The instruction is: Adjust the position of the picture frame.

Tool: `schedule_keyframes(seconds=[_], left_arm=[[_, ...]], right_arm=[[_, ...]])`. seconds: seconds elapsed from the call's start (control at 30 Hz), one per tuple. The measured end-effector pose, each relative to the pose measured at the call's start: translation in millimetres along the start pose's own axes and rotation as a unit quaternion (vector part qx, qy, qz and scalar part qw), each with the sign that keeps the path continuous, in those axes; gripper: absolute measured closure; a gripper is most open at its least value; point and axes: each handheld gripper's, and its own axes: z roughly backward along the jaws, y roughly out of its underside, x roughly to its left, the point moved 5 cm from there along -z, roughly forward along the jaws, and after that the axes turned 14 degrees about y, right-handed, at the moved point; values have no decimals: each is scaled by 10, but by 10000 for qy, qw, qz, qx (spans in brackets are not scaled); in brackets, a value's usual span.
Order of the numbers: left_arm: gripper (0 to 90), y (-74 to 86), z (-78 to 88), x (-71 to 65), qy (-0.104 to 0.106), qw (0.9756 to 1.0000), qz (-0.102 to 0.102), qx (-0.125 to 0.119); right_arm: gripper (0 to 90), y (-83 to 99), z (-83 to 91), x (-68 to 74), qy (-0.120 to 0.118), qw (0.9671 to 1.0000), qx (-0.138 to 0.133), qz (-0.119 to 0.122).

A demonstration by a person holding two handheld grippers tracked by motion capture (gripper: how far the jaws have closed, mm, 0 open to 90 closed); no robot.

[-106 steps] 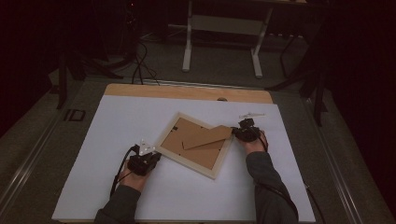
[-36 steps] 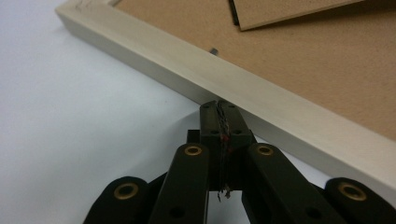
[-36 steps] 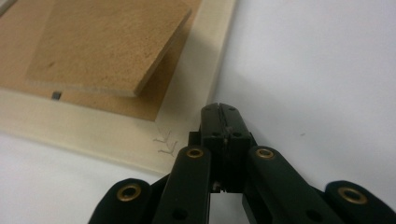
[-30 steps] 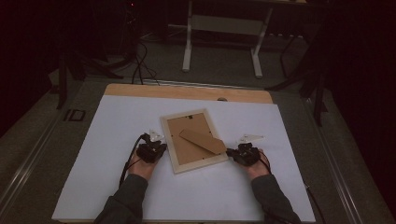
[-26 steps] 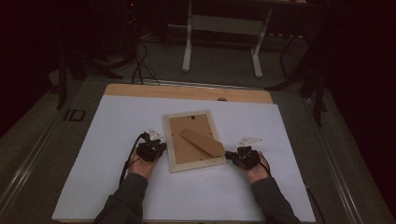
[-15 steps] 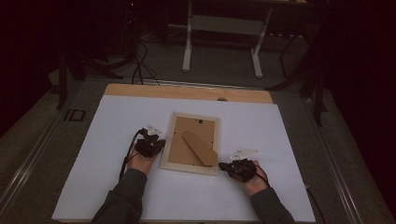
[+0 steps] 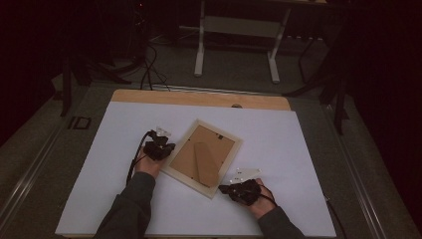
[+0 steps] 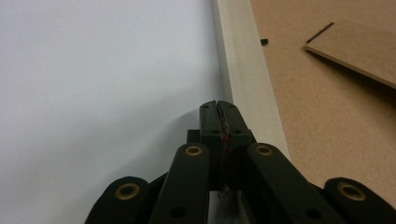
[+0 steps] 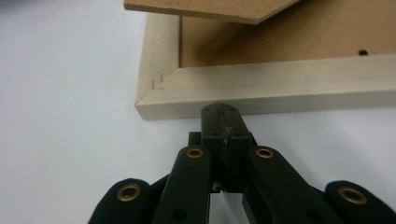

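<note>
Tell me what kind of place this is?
Likely a lab or workshop recording station: a table under a white sheet, a dim room with cables on the floor, and a desk frame behind.

The picture frame lies face down on the table, turned askew, its stand flap resting on its back. The left gripper sits against the frame's left edge. The right gripper sits at the frame's near corner, touching its edge.
</note>
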Motion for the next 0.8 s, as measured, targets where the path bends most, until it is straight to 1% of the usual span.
schedule_keyframes(seconds=[0.1,0.17,0.27,0.33,0.4,0.47,0.6,0.63,0.67,0.7,0.73,0.8], left_arm=[[900,5,7,11,-17,10000,-33,-6],[900,14,20,6,-25,10000,-39,-44],[900,23,63,-6,-66,9999,-43,-138],[900,35,108,-25,-91,9997,-26,-219],[900,58,164,-56,-130,9995,-30,-300],[900,87,227,-95,-99,9991,-42,-406],[900,163,359,-170,-84,9985,-43,-540],[900,187,388,-191,-41,9983,-31,-587],[900,187,388,-191,-41,9983,-31,-587],[900,236,444,-225,20,9978,1,-657],[900,264,475,-241,44,9977,0,-676],[900,323,517,-285,75,9975,1,-702]], right_arm=[[898,-14,-17,14,-52,10000,-14,19],[898,-15,-20,3,-65,10000,-28,-9],[898,-23,-6,-45,-10,10000,-85,-42],[898,-39,3,-108,75,9998,-131,-104],[898,-58,2,-207,194,9996,-162,-162],[898,-77,0,-292,298,9991,-188,-229],[898,-139,-9,-500,541,9975,-241,-393],[898,-159,-16,-556,597,9970,-257,-421],[898,-159,-16,-556,597,9970,-257,-421],[898,-178,-25,-611,650,9964,-269,-473],[898,-240,-72,-771,786,9946,-293,-611],[898,-290,-112,-868,896,9933,-297,-672]])
